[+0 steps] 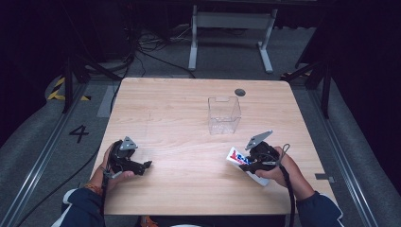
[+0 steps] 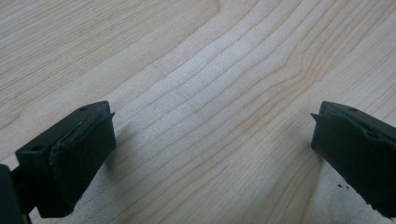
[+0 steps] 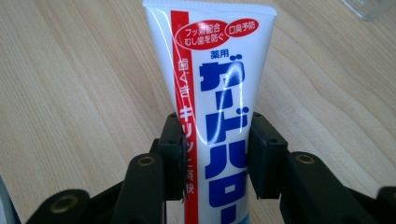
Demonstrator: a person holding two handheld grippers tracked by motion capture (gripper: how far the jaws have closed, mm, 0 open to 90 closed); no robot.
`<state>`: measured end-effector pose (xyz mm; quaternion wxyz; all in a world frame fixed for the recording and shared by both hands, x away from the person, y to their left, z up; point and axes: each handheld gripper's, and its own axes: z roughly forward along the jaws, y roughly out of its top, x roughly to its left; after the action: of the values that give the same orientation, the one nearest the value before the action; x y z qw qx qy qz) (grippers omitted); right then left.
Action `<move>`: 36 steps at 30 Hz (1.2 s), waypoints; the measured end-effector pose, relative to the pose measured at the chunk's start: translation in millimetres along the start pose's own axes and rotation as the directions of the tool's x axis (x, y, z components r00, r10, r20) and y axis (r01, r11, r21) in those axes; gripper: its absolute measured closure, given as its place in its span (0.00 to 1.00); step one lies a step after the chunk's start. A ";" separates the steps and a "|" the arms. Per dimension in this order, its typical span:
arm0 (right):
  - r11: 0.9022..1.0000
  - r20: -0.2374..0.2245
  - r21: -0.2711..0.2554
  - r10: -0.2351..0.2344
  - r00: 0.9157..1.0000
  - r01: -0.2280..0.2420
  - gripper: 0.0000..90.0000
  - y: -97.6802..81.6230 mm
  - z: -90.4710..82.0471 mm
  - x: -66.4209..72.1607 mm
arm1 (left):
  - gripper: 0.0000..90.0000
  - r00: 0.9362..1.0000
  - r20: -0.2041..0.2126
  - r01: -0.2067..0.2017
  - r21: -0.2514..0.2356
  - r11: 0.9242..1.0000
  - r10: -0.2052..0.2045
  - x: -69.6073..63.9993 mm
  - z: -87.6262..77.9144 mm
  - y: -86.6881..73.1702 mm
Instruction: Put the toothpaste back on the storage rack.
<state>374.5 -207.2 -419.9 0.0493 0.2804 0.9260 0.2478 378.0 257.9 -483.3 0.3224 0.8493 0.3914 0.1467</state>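
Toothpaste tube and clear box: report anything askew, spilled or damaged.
Nothing stands out. The toothpaste tube sits straight and undented in the right gripper, and the clear box stands upright and empty on the table.

Toothpaste tube (image 1: 235, 156) near table (image 1: 179, 109) right edge, container (image 1: 224, 115) behind.

the toothpaste tube (image 3: 212, 93) is white, with a red stripe down one side carrying white characters, bold blue characters across its face, and small red ovals with white lettering near its flat crimped end. the right gripper (image 3: 215, 154) clasping the tube is black, with brass-coloured screw holes. beyond the tube, the box (image 1: 224, 115) is clear and colourless. the table (image 1: 179, 118) under the tube is pale wood with wavy tan grain. the left gripper (image 2: 212, 144), well apart from the tube, is matte black.
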 end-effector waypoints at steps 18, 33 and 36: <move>0.995 0.025 -0.098 -0.005 1.000 0.007 0.73 -9.2 -22.9 -3.0 | 0.00 1.000 0.001 -0.001 0.001 1.000 0.001 0.1 0.0 0.0; 0.980 0.053 -0.200 0.005 0.999 0.006 0.74 -8.9 -37.9 -2.5 | 0.00 1.000 0.001 -0.001 0.002 1.000 0.001 0.1 0.0 0.1; 0.977 0.067 -0.215 0.009 0.998 0.005 0.74 -8.7 -39.4 -2.4 | 0.00 1.000 -0.002 -0.006 0.000 1.000 0.006 0.4 0.1 0.2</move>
<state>363.1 -231.7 -389.9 0.1102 0.2826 0.8913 0.3370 378.5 258.1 -483.2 0.3214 0.8503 0.3893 0.1485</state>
